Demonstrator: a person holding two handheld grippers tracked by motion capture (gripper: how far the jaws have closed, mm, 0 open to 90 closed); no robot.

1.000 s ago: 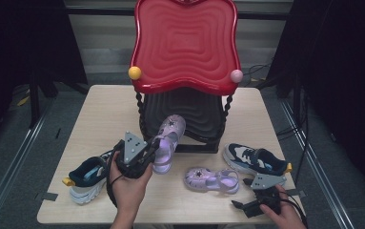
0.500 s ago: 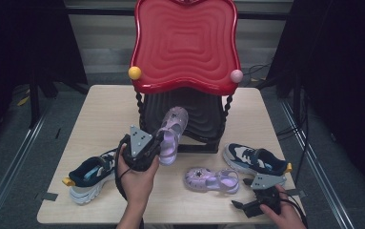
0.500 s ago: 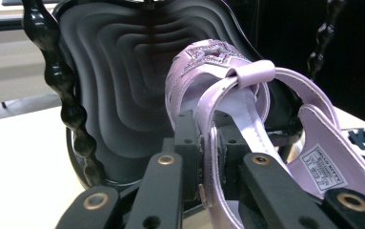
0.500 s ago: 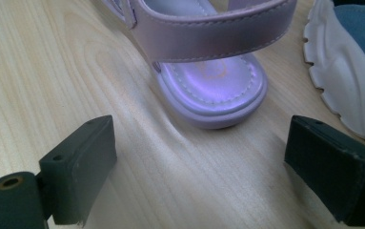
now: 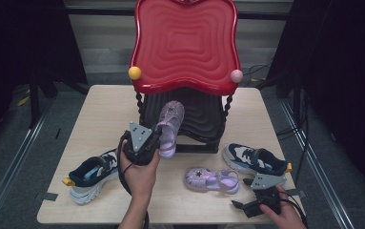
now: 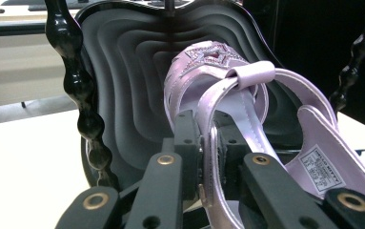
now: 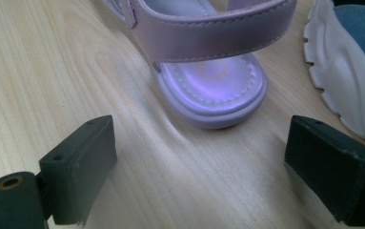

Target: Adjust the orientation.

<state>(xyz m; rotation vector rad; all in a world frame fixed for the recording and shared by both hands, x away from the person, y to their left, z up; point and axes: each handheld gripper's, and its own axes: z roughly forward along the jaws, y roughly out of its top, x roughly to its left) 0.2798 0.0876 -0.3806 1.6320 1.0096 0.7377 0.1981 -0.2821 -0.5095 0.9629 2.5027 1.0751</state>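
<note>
the left gripper (image 5: 157, 139) is clamped on the lilac sandal's (image 5: 169, 125) soft, light heel strap, before the shoe rack (image 5: 186, 45); right gripper (image 7: 197, 162) gapes empty.

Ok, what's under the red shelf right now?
Under the red shelf sits a black shelf; the sandal held by the left tool reaches onto it. Its back part is hidden by the red shelf.

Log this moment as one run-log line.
left claw: shut on lilac sandal strap, held at black lower shelf | right claw: open, on table facing second sandal
</note>
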